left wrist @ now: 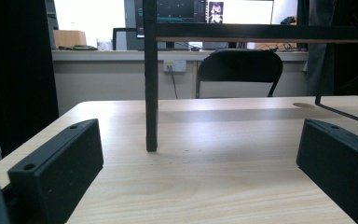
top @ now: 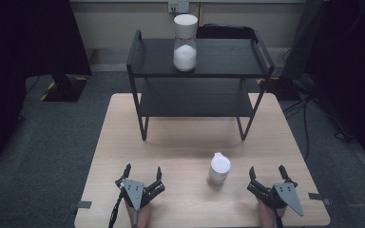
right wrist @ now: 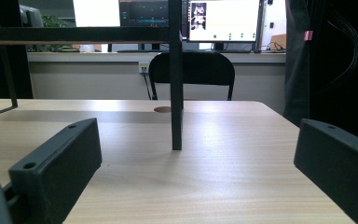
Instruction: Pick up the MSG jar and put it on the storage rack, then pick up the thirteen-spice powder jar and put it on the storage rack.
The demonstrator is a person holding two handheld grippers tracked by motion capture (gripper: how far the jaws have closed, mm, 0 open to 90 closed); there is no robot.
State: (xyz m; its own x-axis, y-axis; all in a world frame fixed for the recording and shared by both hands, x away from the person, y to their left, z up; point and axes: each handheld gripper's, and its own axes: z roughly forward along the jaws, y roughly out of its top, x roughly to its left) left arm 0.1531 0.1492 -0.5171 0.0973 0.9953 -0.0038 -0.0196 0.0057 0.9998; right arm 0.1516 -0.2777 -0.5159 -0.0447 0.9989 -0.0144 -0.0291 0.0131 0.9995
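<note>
Work not begun. Left claw (top: 142,175) and right claw (top: 267,174) rest wide open, empty, on the tabletop (top: 180,152). White cup (top: 219,167) stands untouched between them, nearer the right claw.

A black two-tier metal rack (top: 197,71) stands on the far half of my light wooden table (top: 123,142). On its top shelf sits a tall clear jar with a white lid (top: 185,42), partly full of something white. Beyond the table, a black chair (left wrist: 240,70) is tucked against the wall under a power socket (left wrist: 175,65). Monitors (right wrist: 223,21) glow on the counter behind it. Grey carpet (top: 52,142) covers the floor.
</note>
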